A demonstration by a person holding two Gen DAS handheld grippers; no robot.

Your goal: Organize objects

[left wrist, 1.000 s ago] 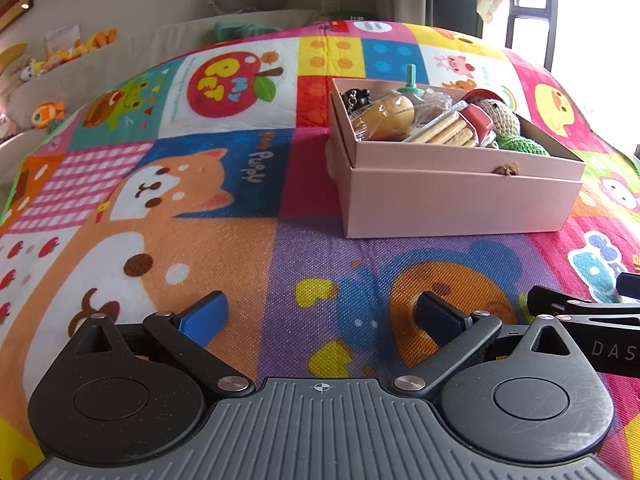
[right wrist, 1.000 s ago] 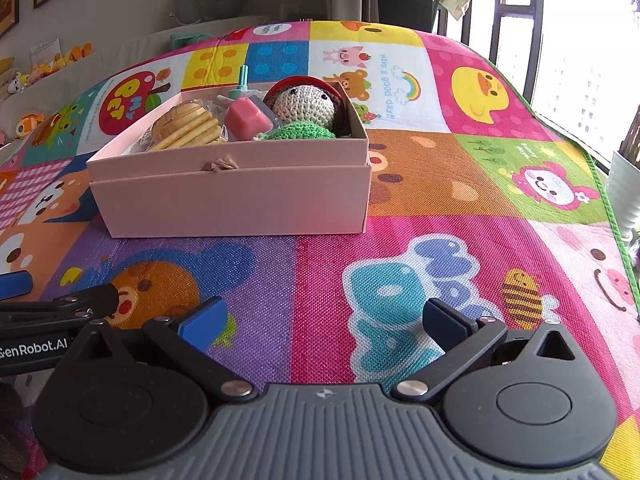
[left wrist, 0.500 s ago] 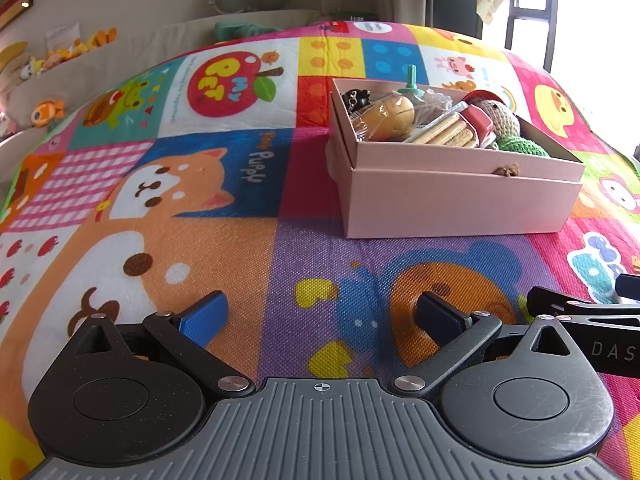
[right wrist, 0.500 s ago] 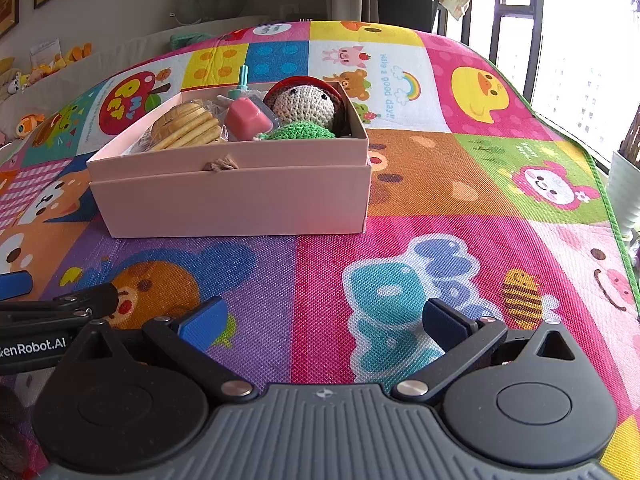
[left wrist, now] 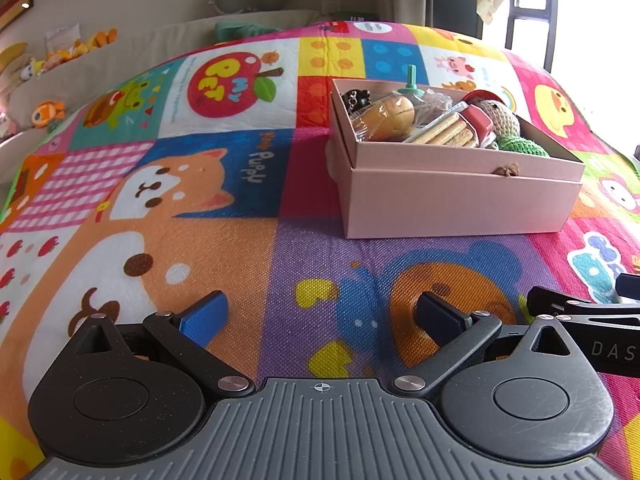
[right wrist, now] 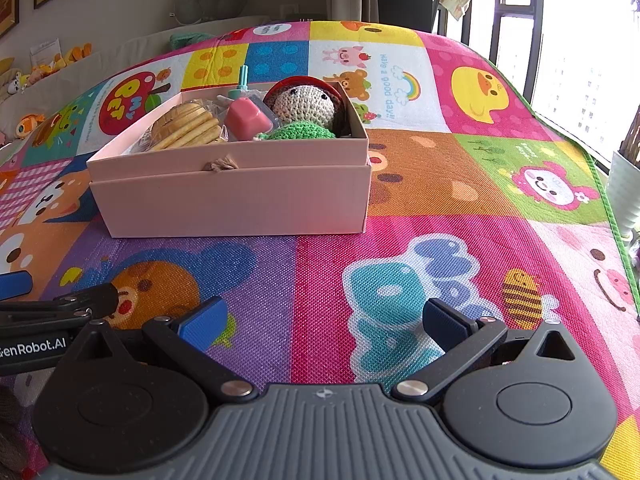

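Observation:
A pink cardboard box stands on the colourful play mat, full of small things: a crochet doll, wrapped biscuits, a pink block, a teal top, a toy bread roll and a black keyring. My left gripper is open and empty, low over the mat, in front and left of the box. My right gripper is open and empty, in front and right of the box.
The play mat covers the whole surface. Plush toys lie along the far left ledge. A window and railing are at the right; the mat's green edge runs there. Each gripper shows at the other view's side.

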